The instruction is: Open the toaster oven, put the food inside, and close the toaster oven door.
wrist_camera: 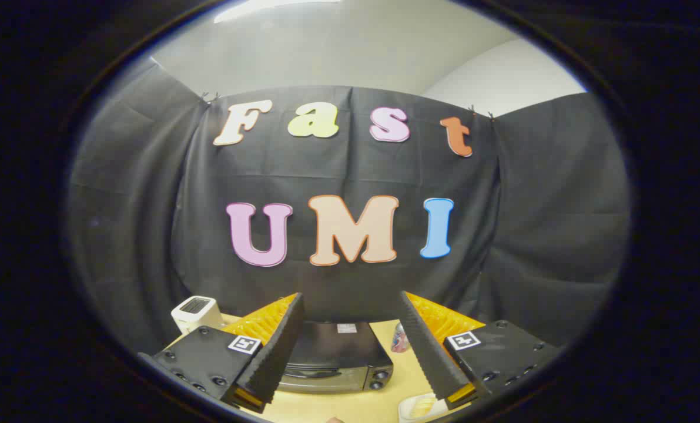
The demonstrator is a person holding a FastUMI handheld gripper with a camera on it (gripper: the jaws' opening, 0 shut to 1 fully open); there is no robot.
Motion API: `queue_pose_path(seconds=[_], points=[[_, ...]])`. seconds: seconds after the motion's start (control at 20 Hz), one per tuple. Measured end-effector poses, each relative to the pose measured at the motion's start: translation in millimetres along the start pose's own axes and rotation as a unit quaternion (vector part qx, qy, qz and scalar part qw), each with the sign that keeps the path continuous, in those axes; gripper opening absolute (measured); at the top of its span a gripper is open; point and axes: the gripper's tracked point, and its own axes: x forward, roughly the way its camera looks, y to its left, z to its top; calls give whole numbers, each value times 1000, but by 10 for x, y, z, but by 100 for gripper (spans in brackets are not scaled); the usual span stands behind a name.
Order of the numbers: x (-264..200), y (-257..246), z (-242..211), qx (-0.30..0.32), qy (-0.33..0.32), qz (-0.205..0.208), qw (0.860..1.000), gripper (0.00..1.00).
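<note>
Tongs [350, 346] spread wide, empty, above the shut toaster oven [338, 355] on the tabletop [355, 405]; food dish [421, 407] nearby.

Light comes from overhead: a bright strip on the pale ceiling [279, 9] blows out near white. The black draped cloth wall [150, 235] takes soft, even light, its folds shaded gently. Fisheye bend is strong, with straight cloth edges curving and dimming toward the rim. Centre fairly sharp. The gripper [350, 311], fingers spread apart with nothing between them, looks soft at the near ends. Beyond them the dark boxy metal toaster oven [338, 358] shows faint sheen on the yellowish wooden tabletop [408, 367].
</note>
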Motion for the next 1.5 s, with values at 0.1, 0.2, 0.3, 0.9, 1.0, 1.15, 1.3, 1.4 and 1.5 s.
queue_pose_path(seconds=[0.1, 0.2, 0.3, 0.9, 1.0, 1.15, 1.3, 1.4, 1.5], points=[[-14, 135, -13, -3, 3, 9, 1000, 99], [-22, 250, -20, -7, 4, 17, 1000, 99], [-40, 294, -45, -12, 6, 20, 1000, 99], [-152, 204, -94, 4, 17, -1, 1000, 99], [-178, 169, -75, 3, 13, -6, 1000, 99], [-206, 103, -75, 5, 12, -12, 1000, 99], [-228, 30, -114, 8, 18, -22, 1000, 99], [-229, -24, -143, 8, 22, -33, 999, 99], [-226, -51, -159, 10, 20, -37, 999, 99]])
